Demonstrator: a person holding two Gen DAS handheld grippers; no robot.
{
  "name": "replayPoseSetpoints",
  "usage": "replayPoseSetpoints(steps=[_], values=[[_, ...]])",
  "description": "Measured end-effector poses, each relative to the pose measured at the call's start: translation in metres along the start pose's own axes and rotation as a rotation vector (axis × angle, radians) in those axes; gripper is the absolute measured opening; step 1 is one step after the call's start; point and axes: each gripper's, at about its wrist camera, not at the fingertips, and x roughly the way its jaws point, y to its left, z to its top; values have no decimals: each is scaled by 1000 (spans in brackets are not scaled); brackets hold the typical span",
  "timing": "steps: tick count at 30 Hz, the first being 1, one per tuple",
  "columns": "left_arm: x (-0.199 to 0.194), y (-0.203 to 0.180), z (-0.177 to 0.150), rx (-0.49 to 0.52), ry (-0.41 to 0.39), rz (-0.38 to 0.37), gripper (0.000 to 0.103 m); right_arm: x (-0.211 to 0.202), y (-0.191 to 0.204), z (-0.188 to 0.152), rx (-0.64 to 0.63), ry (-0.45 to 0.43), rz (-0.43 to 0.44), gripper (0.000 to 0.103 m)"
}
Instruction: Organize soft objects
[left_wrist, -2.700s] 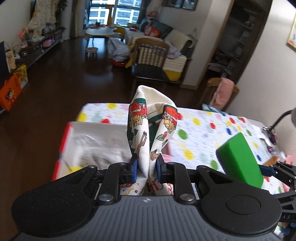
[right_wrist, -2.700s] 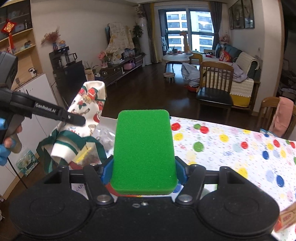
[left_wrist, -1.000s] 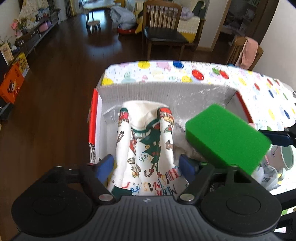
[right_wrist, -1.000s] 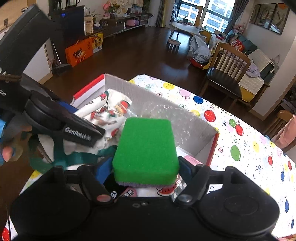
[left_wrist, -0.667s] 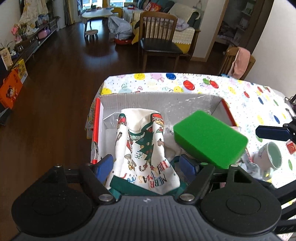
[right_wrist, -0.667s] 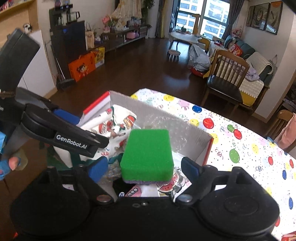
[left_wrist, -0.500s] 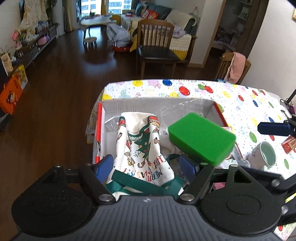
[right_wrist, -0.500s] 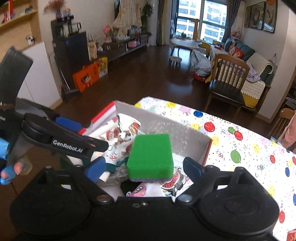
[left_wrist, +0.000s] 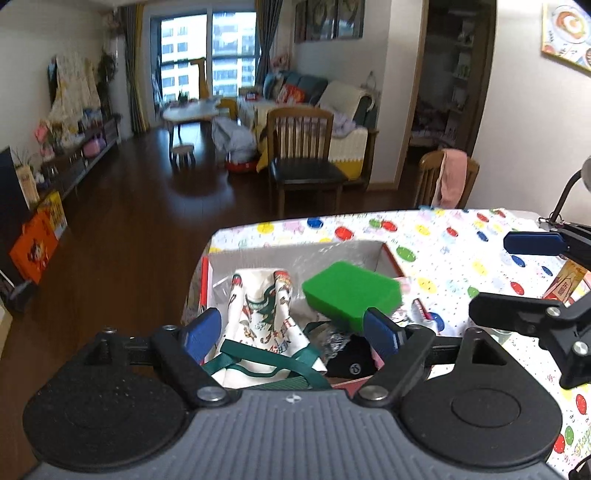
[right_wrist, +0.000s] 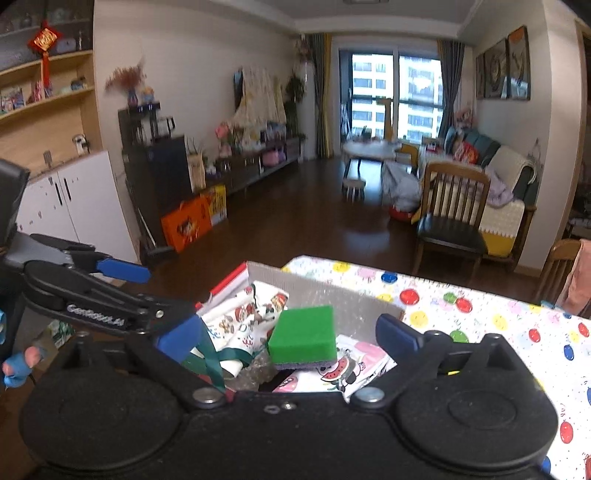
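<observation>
A cardboard box (left_wrist: 295, 251) with red edges sits at the table's near corner. Inside lie a white Christmas-print cloth bag (left_wrist: 260, 314) with green straps and a green sponge (left_wrist: 351, 291). Both also show in the right wrist view, the bag (right_wrist: 243, 314) left of the sponge (right_wrist: 303, 336). My left gripper (left_wrist: 293, 330) is open and empty, raised above the box. My right gripper (right_wrist: 288, 338) is open and empty, also above the box. A black item lies in the box under the sponge.
The table wears a polka-dot cloth (left_wrist: 461, 251). A watermelon-print cloth (right_wrist: 347, 365) lies in the box. A small carton (left_wrist: 563, 284) stands at the right. Wooden chairs (left_wrist: 303, 147) stand beyond the table, over a dark floor.
Both grippers let go: the bag and the sponge now lie in the box. Both grippers have lifted up and drawn back from it, jaws wide.
</observation>
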Motion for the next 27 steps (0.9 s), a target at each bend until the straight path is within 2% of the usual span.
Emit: replayPoseSetpoints(steps=[4, 6, 12, 14, 18, 27], values=[[-19, -10, -5, 11, -40, -3, 86, -15, -1, -6, 26, -47, 6, 103], [-30, -14, -10, 7, -64, -9, 94, -23, 0, -8, 37, -77, 0, 103], [-53, -28, -19, -18, -136, -7, 96, -47, 3, -17, 54, -147, -7, 103], [-60, -34, -22, -19, -158, 2, 103, -52, 4, -21, 54, -165, -21, 103], [-70, -44, -31, -21, -201, 0, 103, -62, 7, -32, 75, -209, -57, 103], [-82, -58, -48, -20, -258, 52, 103, -69, 4, -47, 156, -223, -83, 103]])
